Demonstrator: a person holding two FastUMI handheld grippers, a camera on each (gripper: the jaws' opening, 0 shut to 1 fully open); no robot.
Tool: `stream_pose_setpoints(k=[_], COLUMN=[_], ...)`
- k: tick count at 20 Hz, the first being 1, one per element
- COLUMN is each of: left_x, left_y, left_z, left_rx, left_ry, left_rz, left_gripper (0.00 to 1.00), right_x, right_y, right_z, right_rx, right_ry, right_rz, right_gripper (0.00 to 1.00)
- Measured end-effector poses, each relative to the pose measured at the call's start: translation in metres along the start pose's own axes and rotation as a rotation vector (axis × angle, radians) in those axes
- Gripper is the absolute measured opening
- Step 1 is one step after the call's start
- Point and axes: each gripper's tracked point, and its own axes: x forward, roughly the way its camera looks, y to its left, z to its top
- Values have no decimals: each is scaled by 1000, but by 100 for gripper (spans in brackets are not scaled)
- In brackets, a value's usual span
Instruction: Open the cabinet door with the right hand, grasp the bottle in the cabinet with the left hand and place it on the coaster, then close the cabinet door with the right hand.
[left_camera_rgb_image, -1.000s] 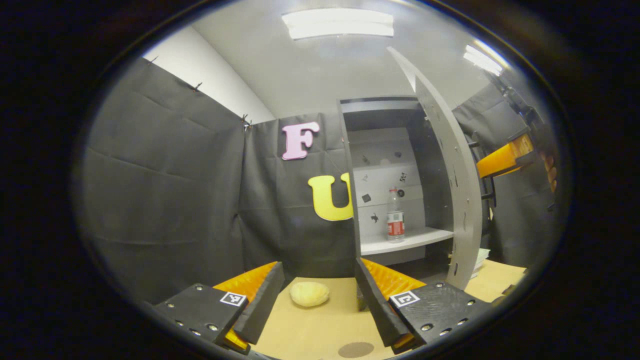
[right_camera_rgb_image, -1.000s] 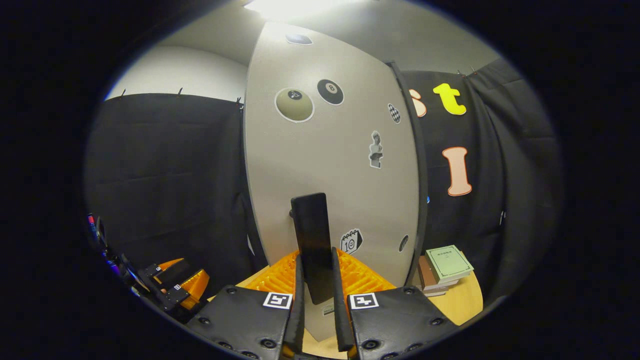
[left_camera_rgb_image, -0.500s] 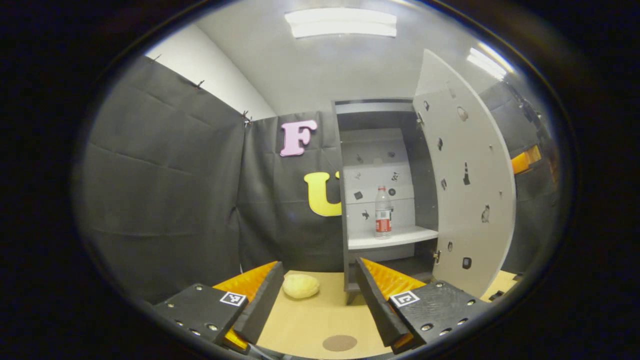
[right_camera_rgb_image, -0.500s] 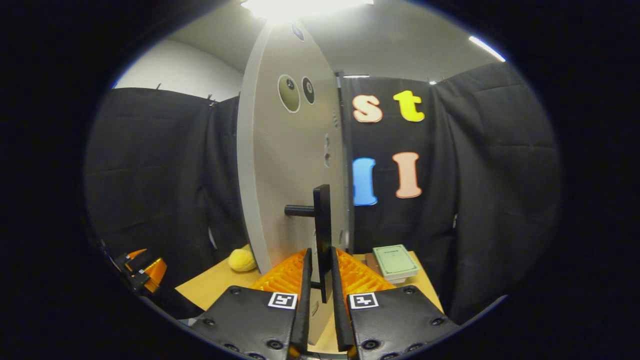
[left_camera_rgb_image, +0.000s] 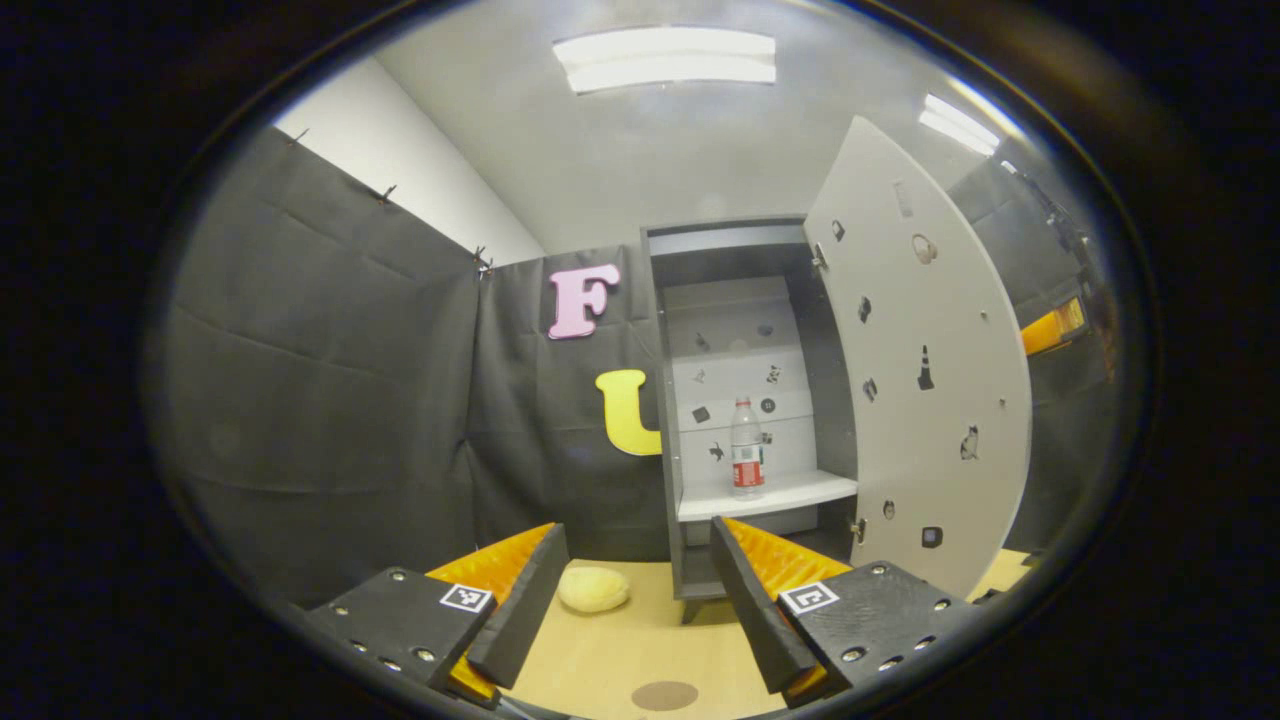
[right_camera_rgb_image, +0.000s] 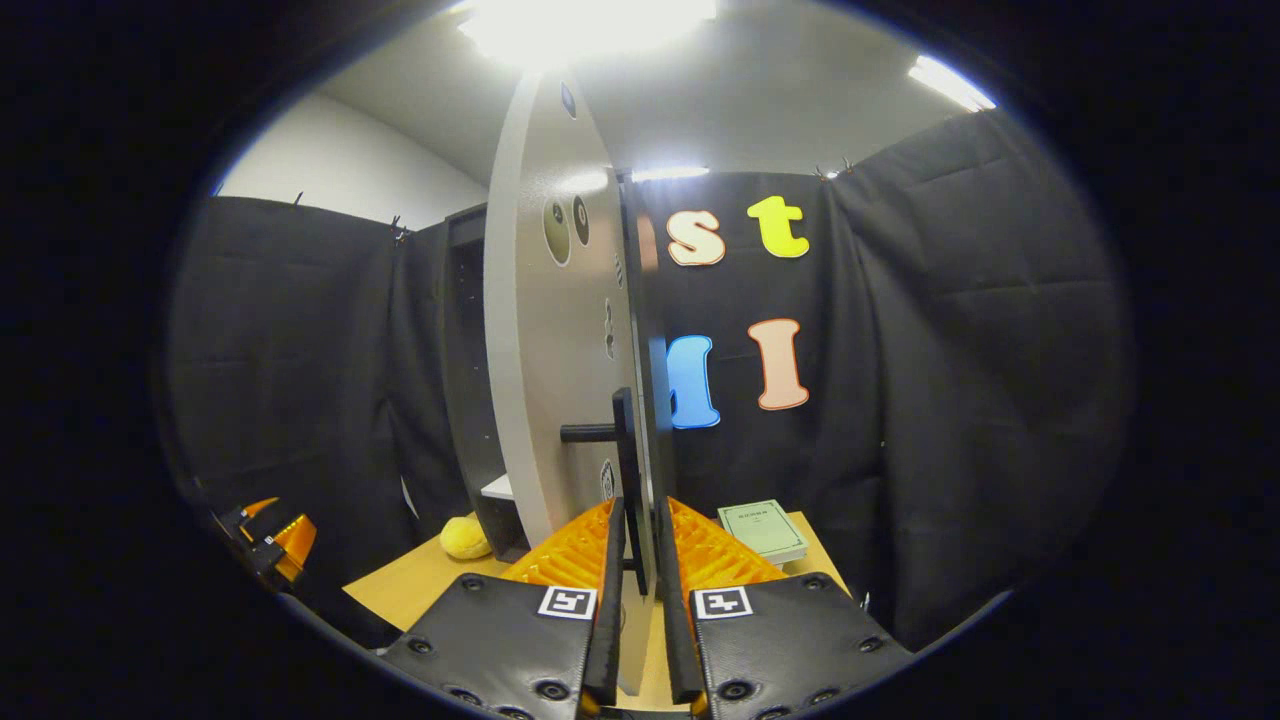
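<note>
Right gripper on door handle

A yellow sponge-like lump is lying on the wooden table. A green booklet is sitting on top of a small stack near the table's far corner. Ceiling lights are glowing overhead.

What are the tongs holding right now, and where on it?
The right tongs clamp the cabinet door's black handle near its lower end. The left tongs are open, holding nothing.
</note>
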Motion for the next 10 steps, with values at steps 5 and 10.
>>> stream_pose_setpoints(k=[5, 10], left_x=[29, 103], left_y=[-14, -45], left_z=[4, 9], left_rx=[-35, -45], left_ry=[13, -10], left_rz=[-23, -100], left_gripper=[86, 86], right_x=[-23, -50], right_y=[-15, -56], right_z=[0, 5], right_rx=[-37, -71], right_ry=[-18, -115], right_rz=[-20, -174], right_gripper=[69, 94])
